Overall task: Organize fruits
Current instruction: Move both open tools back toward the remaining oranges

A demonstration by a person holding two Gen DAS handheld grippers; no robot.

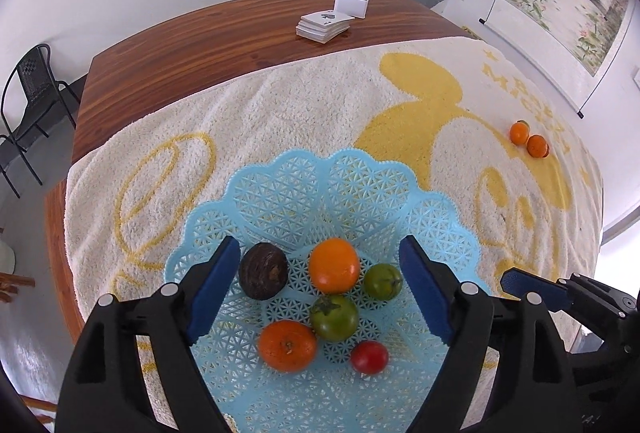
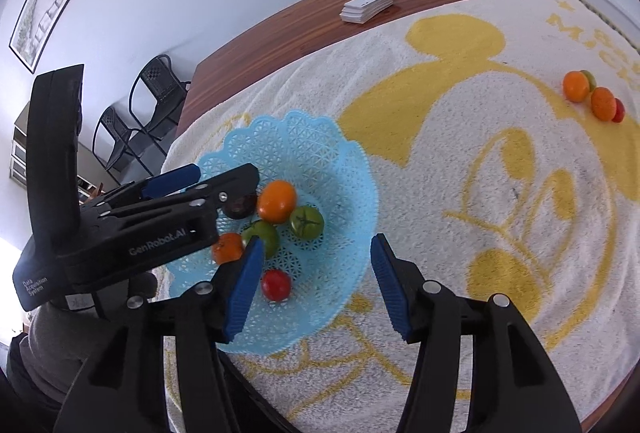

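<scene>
Left claw [image 1: 320, 289]: matte black plastic arms, blue ribbed pads [image 1: 214, 287] on the inner faces, round silver screws at the joints. Right claw [image 2: 316, 287]: same build. Seen from the right wrist view, the left unit's black body carries white lettering, "GenRobot.AI" and "Data Acquisition System". Grey sleeve [image 2: 52, 349] below it.

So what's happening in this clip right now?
A person holding two handheld grippers is gathering fruit into a light blue lattice plastic basket on a cream and yellow towel. The left gripper hangs open over the basket, holding nothing. The right gripper is open and empty at the basket's near edge. Six fruits sit inside, including a dark brown round fruit. A small cluster of loose fruit waits across the towel.
</scene>
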